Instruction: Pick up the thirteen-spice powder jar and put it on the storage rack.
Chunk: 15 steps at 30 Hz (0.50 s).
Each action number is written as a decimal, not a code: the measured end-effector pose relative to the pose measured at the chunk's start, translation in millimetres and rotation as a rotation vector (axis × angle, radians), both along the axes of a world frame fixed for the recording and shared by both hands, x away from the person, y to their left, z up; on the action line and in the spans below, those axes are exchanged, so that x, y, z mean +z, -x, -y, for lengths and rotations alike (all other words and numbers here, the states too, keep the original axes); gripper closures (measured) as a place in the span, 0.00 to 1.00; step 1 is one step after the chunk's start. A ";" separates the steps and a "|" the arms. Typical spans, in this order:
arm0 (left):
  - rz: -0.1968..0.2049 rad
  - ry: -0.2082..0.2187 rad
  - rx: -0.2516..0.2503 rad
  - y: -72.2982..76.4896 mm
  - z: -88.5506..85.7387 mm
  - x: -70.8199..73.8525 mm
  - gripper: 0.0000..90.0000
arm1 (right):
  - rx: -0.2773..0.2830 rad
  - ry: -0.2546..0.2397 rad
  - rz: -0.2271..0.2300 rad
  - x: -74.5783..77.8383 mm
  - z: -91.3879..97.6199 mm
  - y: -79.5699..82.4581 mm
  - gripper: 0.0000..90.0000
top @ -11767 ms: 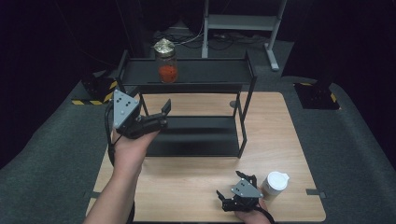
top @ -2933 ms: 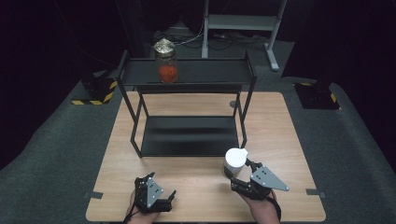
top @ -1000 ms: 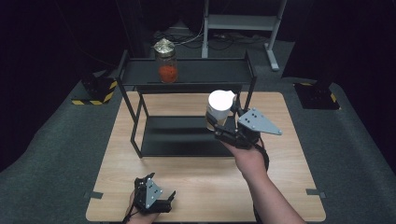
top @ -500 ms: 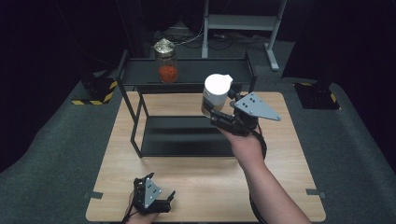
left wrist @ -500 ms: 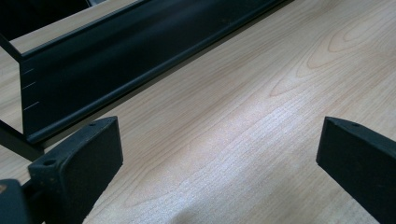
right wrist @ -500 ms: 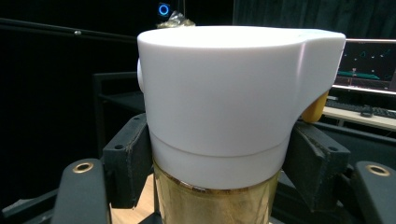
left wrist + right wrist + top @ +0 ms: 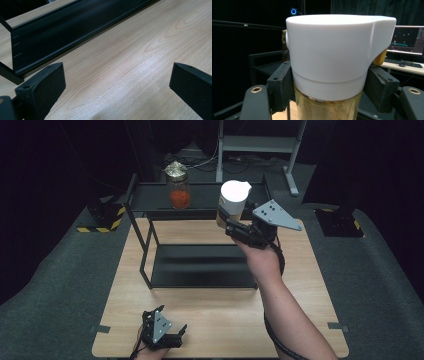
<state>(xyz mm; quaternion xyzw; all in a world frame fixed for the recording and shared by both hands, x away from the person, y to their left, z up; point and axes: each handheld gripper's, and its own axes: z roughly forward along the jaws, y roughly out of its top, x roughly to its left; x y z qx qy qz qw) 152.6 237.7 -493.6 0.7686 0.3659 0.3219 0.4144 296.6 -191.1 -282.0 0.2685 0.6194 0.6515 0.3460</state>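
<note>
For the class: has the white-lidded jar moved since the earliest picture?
Yes. The jar, clamped in the right gripper, has gone from the table's near right corner up to the shelf's top level.

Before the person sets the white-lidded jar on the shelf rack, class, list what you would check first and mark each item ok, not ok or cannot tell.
1. Grip on the white-lidded jar: the right gripper has its jaws pressed on both sides, just under the lid. Ok.
2. Jar upright: roughly upright in the right gripper view, slightly leaning in the high view. Ok.
3. Free room on the top shelf: the jar with red contents stands toward the left; the stretch to its right looks bare. Ok.
4. Jar high enough to clear the shelf edge: cannot tell.
5. Left gripper out of the way: open, low at the near table edge. Ok.
</note>
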 end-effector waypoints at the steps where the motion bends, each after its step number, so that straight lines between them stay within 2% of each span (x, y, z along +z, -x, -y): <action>1: -0.001 0.003 0.002 0.2 -0.1 0.0 0.01 | -0.003 0.003 0.000 1.3 -0.1 -1.0 0.33; 15: 0.001 0.009 0.002 1.1 -1.2 -0.5 0.01 | -0.035 -0.002 0.004 17.0 -6.8 -15.9 0.33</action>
